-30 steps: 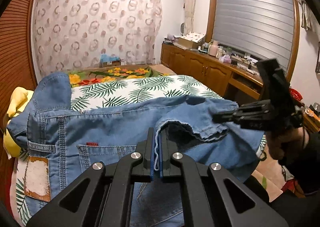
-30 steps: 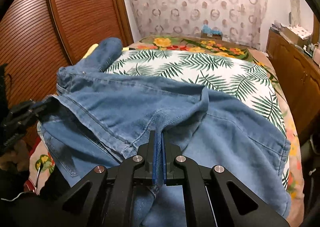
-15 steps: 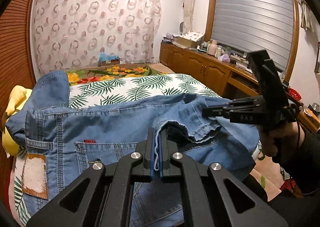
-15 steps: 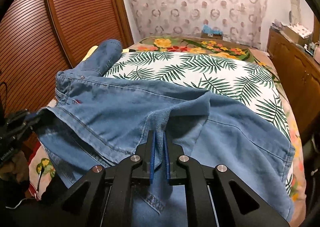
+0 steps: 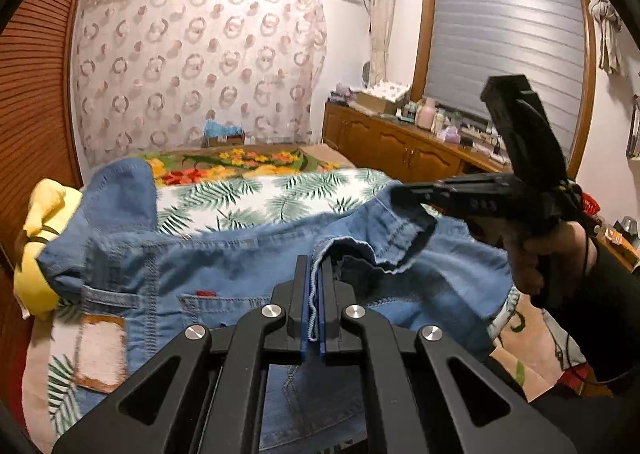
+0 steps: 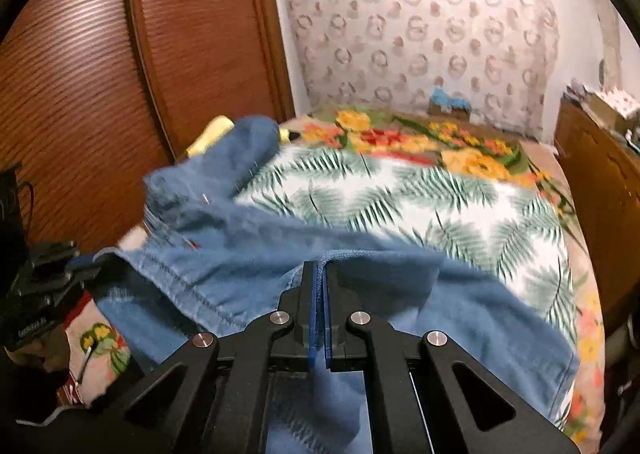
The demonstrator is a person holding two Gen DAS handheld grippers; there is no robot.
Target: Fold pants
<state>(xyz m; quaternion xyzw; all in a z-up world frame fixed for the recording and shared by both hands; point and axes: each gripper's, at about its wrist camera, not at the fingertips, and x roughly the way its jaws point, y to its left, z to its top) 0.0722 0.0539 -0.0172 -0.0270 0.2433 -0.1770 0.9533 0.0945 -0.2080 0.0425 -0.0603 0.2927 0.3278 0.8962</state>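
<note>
Blue denim pants (image 5: 224, 258) lie crumpled across the near end of the bed. My left gripper (image 5: 314, 266) is shut on a hemmed edge of the denim, which shows between its blue pads. In the left wrist view my right gripper (image 5: 404, 194) reaches in from the right in a person's hand and pinches a raised fold. In its own view the right gripper (image 6: 320, 266) has its jaws pressed together on a thin edge of the pants (image 6: 240, 254), which are lifted and blurred. The left gripper (image 6: 52, 274) shows dark at the left edge there.
The bed carries a palm-leaf bedspread (image 5: 260, 194) with a flowered blanket behind it. A yellow cloth (image 5: 44, 214) lies at the bed's left edge by the brown slatted wardrobe (image 6: 100, 74). A wooden cabinet (image 5: 400, 150) with clutter on top runs along the right wall.
Both grippers have lifted, and the held denim edge rose with them. The right gripper's pads parted slightly half a second ago and are pressed together again on the fabric.
</note>
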